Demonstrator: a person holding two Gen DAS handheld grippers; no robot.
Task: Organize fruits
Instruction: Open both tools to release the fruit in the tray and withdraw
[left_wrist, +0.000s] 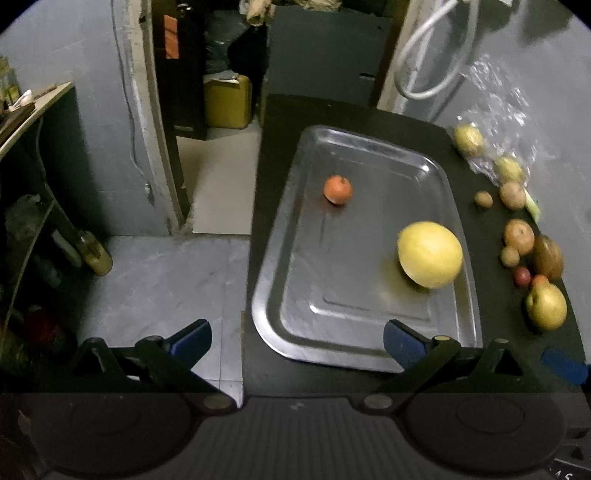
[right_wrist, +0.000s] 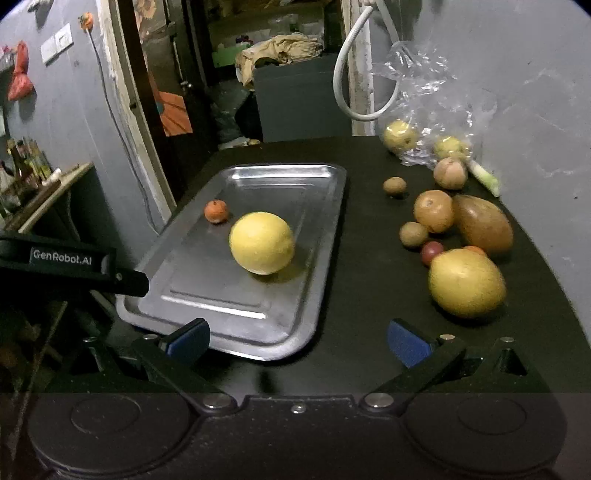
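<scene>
Fruits: a large round yellow citrus (right_wrist: 261, 243) and a small orange-red fruit (right_wrist: 216, 211) already lie on the rectangular shiny metal tray (right_wrist: 325, 236); the rest sit loose on the black desk (right_wrist: 362, 280) to the tray's right.
Loose pile: a big yellow oval fruit (right_wrist: 466, 282), a brown elongated fruit (right_wrist: 484, 223), an orange round fruit (right_wrist: 433, 210), small brown ones, two yellow ones by the clear plastic bag (right_wrist: 424, 92).
Left gripper (left_wrist: 297, 338): fingers spread wide, holding nothing, over the tray's near edge.
Right gripper (right_wrist: 297, 338): fingers apart, empty, over the desk beside the tray.
Risk: round fruits likely roll on the smooth tray; nudging the crowded pile could send one off the desk's edge.
</scene>
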